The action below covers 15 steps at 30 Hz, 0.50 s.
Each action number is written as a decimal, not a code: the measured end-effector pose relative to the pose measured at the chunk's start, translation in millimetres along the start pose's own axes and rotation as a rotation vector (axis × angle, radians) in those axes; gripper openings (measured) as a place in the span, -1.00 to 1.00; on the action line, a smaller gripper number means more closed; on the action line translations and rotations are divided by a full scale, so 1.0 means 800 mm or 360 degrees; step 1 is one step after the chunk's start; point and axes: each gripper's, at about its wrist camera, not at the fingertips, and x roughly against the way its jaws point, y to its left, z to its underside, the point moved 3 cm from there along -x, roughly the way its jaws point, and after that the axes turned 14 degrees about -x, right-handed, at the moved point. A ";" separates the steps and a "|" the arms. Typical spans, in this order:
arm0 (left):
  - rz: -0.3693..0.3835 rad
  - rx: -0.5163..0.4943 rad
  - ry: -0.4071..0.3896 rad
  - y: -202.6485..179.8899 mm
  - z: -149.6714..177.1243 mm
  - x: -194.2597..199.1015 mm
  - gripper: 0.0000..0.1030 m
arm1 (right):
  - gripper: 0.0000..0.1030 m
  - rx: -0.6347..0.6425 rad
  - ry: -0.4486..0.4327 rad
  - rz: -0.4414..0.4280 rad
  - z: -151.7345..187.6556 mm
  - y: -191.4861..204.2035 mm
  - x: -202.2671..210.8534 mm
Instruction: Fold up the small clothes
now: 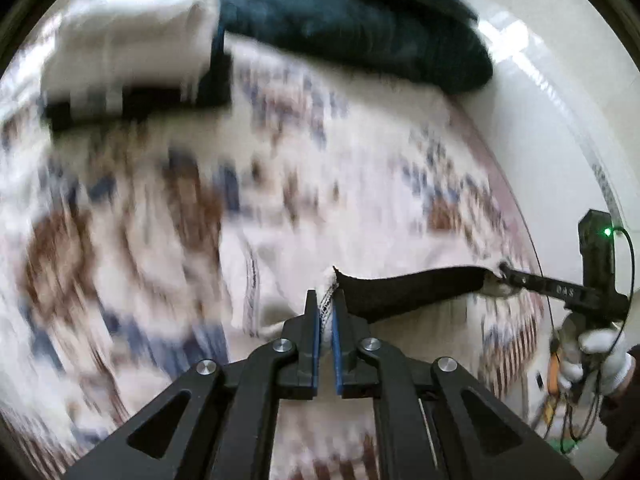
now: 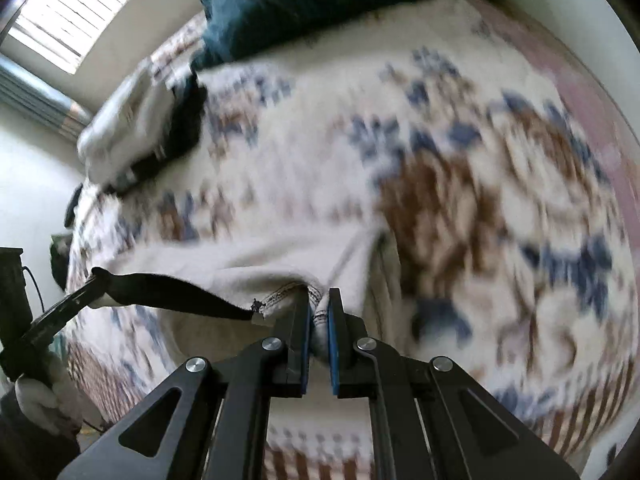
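Over the patterned bedspread (image 1: 168,208), below the dark pillow (image 1: 360,28), my left gripper (image 1: 326,312) and right gripper (image 2: 319,308) are each clamped on a corner of the cream garment (image 2: 280,256), stretched taut between them, lifted for a fold I'd lay down evenly next.

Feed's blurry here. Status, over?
Both tongs, left and right, shut on cream garment. Black band stretched between. Nothing blocking.

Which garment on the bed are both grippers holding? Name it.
The beige garment with the black band, pinched by the left gripper and right gripper; the dark teal one and white pile lie untouched.
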 end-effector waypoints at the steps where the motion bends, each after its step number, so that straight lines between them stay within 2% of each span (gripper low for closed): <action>1: -0.0022 0.0007 0.0040 0.000 0.018 -0.007 -0.91 | -0.85 0.0006 0.0014 0.0026 0.013 -0.009 -0.004; 4: -0.0034 0.0024 0.0238 0.003 0.062 -0.038 -0.85 | -0.83 0.0045 0.0074 0.0133 0.047 -0.036 -0.029; 5: -0.0026 0.0036 0.0279 0.005 0.073 -0.042 -0.83 | -0.67 0.0059 0.0109 0.0189 0.053 -0.044 -0.040; 6: 0.0003 0.0046 0.0302 0.008 0.083 -0.043 -0.82 | -0.64 0.0062 0.0162 0.0239 0.059 -0.052 -0.050; 7: 0.0019 0.0050 0.0312 0.008 0.089 -0.038 -0.74 | -0.63 0.0069 0.0214 0.0250 0.065 -0.058 -0.056; 9: 0.0045 0.0095 0.0313 0.014 0.099 -0.022 -0.54 | -0.45 0.0050 0.0254 0.0278 0.070 -0.067 -0.056; 11: 0.0104 0.0190 0.0295 0.026 0.101 -0.011 -0.17 | -0.40 -0.0014 0.0235 0.0272 0.068 -0.077 -0.045; 12: 0.0101 0.0235 0.0283 0.032 0.103 -0.006 -0.10 | -0.40 -0.0044 0.0211 0.0279 0.066 -0.082 -0.040; 13: 0.0103 0.0294 0.0261 0.041 0.100 -0.002 -0.05 | -0.39 -0.0112 0.0161 0.0347 0.060 -0.096 -0.033; 15: 0.0075 0.0411 0.0220 0.060 0.087 0.002 -0.05 | -0.39 -0.0271 0.0099 0.0401 0.046 -0.120 -0.025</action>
